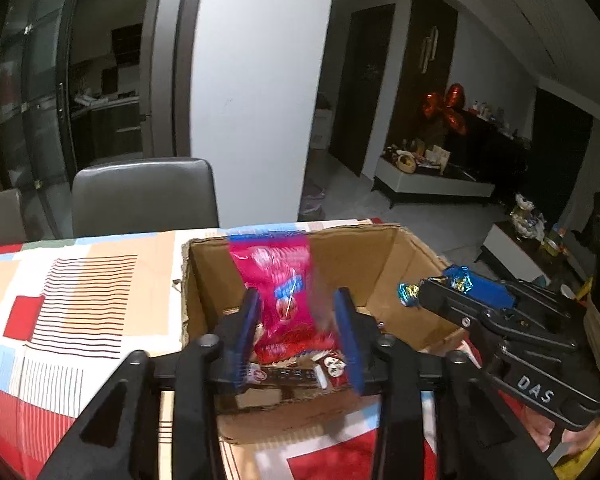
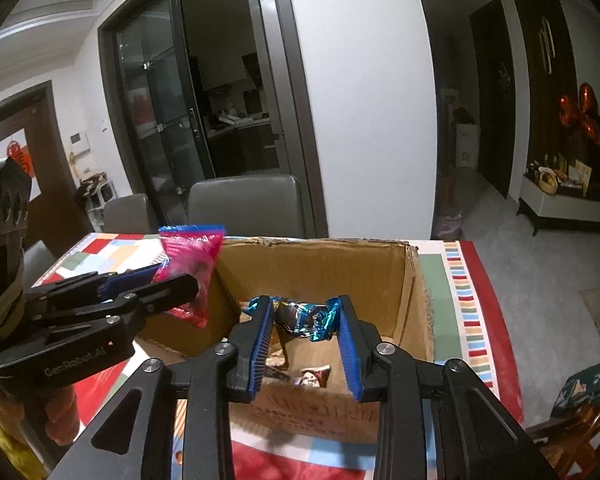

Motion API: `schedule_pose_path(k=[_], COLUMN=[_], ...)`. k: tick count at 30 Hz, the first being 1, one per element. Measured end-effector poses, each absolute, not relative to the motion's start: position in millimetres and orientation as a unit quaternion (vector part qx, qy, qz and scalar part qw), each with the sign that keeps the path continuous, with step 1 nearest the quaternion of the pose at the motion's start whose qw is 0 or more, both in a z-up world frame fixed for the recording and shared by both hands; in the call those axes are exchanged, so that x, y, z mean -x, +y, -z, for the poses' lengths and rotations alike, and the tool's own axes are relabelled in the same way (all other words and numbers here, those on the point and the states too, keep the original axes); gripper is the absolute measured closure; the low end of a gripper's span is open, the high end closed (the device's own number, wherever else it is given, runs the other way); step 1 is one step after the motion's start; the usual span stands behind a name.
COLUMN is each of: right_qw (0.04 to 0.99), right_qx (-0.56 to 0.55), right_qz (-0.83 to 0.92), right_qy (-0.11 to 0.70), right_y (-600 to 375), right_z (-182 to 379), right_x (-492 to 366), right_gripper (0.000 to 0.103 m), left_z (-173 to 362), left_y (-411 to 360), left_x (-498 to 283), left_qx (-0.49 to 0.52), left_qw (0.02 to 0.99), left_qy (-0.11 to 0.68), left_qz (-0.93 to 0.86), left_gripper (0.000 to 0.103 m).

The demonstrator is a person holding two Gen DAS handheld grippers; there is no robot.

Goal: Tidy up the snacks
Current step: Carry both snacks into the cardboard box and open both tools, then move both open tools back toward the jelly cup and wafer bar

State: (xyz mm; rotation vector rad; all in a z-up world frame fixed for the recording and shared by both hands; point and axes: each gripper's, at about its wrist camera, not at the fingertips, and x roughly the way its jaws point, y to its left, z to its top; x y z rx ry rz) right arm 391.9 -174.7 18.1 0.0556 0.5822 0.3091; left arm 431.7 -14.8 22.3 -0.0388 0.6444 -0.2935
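Observation:
An open cardboard box (image 1: 364, 268) (image 2: 320, 268) stands on the patterned tablecloth, with a few wrapped snacks (image 1: 296, 372) (image 2: 312, 378) on its bottom. My left gripper (image 1: 298, 320) hangs over the box's near left part. A pink snack bag (image 1: 280, 280), blurred, stands upright between its blue pads, with a gap at the right pad. Over the box's middle, my right gripper (image 2: 304, 330) has a blue foil candy (image 2: 300, 316) lying loosely across the gap between its pads. Each view shows the other gripper from the side: the right gripper (image 1: 432, 284), and the left gripper (image 2: 172, 278) with the pink bag (image 2: 192, 264).
The tablecloth (image 1: 80, 300) with red, blue and striped blocks covers the table. Two grey chairs (image 1: 144, 196) stand behind its far edge. To the right the table ends (image 2: 484, 300) above the floor. A hand with a yellow sleeve (image 2: 4, 428) holds the left gripper.

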Motion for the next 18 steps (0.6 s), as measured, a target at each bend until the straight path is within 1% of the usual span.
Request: schedule_pose_path(k=[1, 2, 6, 12, 18], right_qw=[0.946, 0.948, 0.953, 0.954, 0.948], right_qx=[-0.025, -0.026, -0.022, -0.034, -0.054], right_qz=[-0.145, -0.138, -0.123, -0.114, -0.118], right_qy=[0.287, 0.285, 0.276, 0.275, 0.291], right_y=[-174, -175, -176, -176, -175], right_z=[-17, -17, -18, -19, -7], right_x=[-391, -389, -377, -347, -316], right_gripper=[0.050, 0.041, 0.040, 0.040, 0.040], left_z=[-22, -21, -23, -23, -18], left_y=[-13, -10, -8, 1, 3], left_x=[-431, -431, -414, -374, -337], left_qx=[0.020, 0.019, 0.005, -0.009, -0.018], left_qw=[0.939, 0.940, 0.947, 0.952, 0.952], left_qy=[0.313, 0.310, 0.292, 0.274, 0.271], left_qz=[0.142, 0.141, 0.133, 0.135, 0.143], left_gripper=[0.048, 0.047, 0.042, 0.041, 0.041])
